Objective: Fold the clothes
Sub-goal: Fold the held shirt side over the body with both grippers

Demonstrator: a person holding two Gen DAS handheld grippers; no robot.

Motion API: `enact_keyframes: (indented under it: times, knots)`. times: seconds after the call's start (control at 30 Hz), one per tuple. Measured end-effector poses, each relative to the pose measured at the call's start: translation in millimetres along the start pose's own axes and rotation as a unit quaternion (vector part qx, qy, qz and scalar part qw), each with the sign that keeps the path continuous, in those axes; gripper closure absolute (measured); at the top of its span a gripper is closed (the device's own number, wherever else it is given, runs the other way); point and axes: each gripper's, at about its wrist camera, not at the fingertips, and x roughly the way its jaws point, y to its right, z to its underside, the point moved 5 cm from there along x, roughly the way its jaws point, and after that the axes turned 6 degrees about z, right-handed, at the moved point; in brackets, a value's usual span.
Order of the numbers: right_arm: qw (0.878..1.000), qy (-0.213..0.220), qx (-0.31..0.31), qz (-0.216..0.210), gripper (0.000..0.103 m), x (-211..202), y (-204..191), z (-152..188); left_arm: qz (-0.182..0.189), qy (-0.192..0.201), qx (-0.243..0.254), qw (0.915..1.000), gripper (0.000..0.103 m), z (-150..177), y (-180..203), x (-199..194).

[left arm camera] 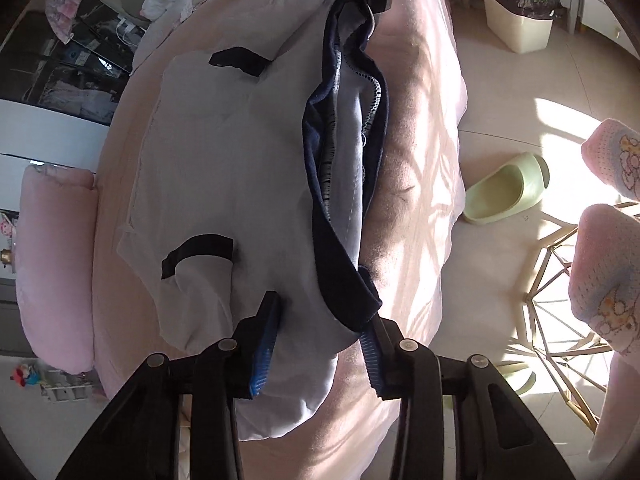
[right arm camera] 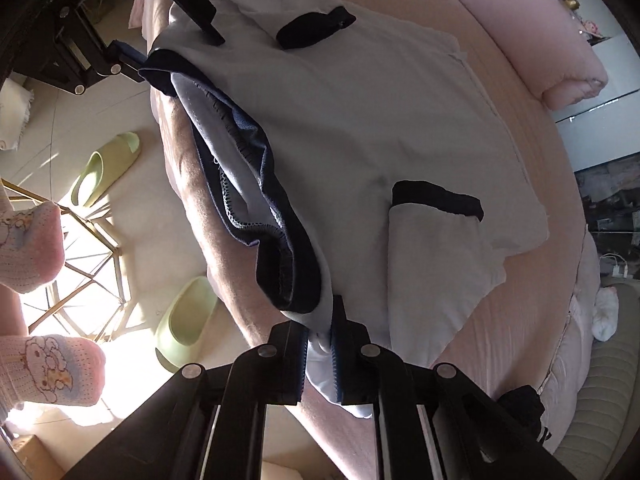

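Pink round bed (left arm camera: 420,120), sunlit at the edge; pale tiled floor (left arm camera: 500,92) with green slippers (left arm camera: 506,188), bin (left arm camera: 520,12), gold wire frame (left arm camera: 560,300).

Grey shirt (left arm camera: 240,140), navy trim, spread on bed, hem edge lifted.

Right gripper (right arm camera: 320,344): pinching hem corner.

Left gripper (left arm camera: 320,344): part spread, hem between, contact unclear.

Socked feet (right arm camera: 32,240) cut off.

Garment (left arm camera: 224,152): spread on the bed (left arm camera: 416,128), waistband edge at 3 o'clock in the left wrist view.
Left tongs (left arm camera: 320,344): at 6 o'clock, on one waistband corner.
Right tongs (right arm camera: 320,344): on the opposite corner.
Slipper (left arm camera: 504,188): floor, 3 o'clock, beside the bed.
Bin (left arm camera: 520,8): floor, 1 o'clock.
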Motion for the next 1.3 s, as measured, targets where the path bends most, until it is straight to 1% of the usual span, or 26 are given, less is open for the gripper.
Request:
enact_keyframes:
  times: [0.07, 0.13, 0.23, 0.3, 0.4, 0.5, 0.6, 0.67, 0.77, 0.8, 0.87, 0.93, 1.0, 1.1, 1.2, 1.3]
  knots:
    - [1.0, 0.0, 0.022, -0.02, 0.094, 0, 5, 2, 0.037, 0.003, -0.055, 0.9978, 0.07, -3, -14, -2]
    - [0.999, 0.003, 0.038, -0.035, 0.094, -3, 10, 4, 0.075, 0.01, -0.106, 0.9915, 0.07, -5, -30, -5]
    - [0.996, 0.009, 0.064, -0.054, 0.094, -7, 19, 6, 0.123, 0.022, -0.175, 0.9766, 0.071, -7, -54, -10]
    - [0.994, 0.014, 0.086, -0.069, 0.094, -10, 26, 7, 0.148, 0.03, -0.209, 0.966, 0.073, -9, -67, -12]
    - [0.99, 0.024, 0.113, -0.086, 0.094, -15, 37, 9, 0.166, 0.041, -0.246, 0.9541, 0.074, -10, -85, -14]
    - [0.99, 0.037, 0.113, -0.082, 0.095, -24, 44, 13, 0.182, 0.047, -0.279, 0.9417, 0.074, -11, -102, -15]
    - [0.988, 0.042, 0.128, -0.081, 0.095, -29, 56, 13, 0.196, 0.052, -0.309, 0.9292, 0.074, -14, -123, -14]
    - [0.983, 0.045, 0.159, -0.084, 0.094, -28, 74, 13, 0.195, 0.057, -0.324, 0.9239, 0.074, -15, -137, -15]
    - [0.971, 0.041, 0.213, -0.099, 0.094, -24, 90, 19, 0.198, 0.059, -0.357, 0.9111, 0.074, -17, -161, -11]
    - [0.966, 0.04, 0.23, -0.107, 0.094, -25, 95, 11, 0.198, 0.062, -0.365, 0.9076, 0.074, -16, -167, -9]
    - [0.958, 0.04, 0.256, -0.121, 0.094, -19, 109, 6, 0.203, 0.057, -0.38, 0.9003, 0.074, -13, -168, -1]
    - [0.958, 0.036, 0.257, -0.123, 0.094, -12, 114, 5, 0.209, 0.052, -0.396, 0.8927, 0.074, -9, -170, 8]
    - [0.96, 0.03, 0.253, -0.114, 0.094, -9, 115, 2, 0.214, 0.047, -0.41, 0.8853, 0.074, -5, -171, 16]
    - [0.961, 0.023, 0.254, -0.107, 0.094, -2, 121, -2, 0.211, 0.04, -0.413, 0.8851, 0.074, -3, -174, 20]
    - [0.963, 0.013, 0.256, -0.089, 0.094, 8, 129, -5, 0.202, 0.033, -0.414, 0.8871, 0.074, -1, -179, 24]
    - [0.957, 0.004, 0.277, -0.091, 0.094, 23, 143, -5, 0.191, 0.023, -0.42, 0.887, 0.074, 3, -184, 31]
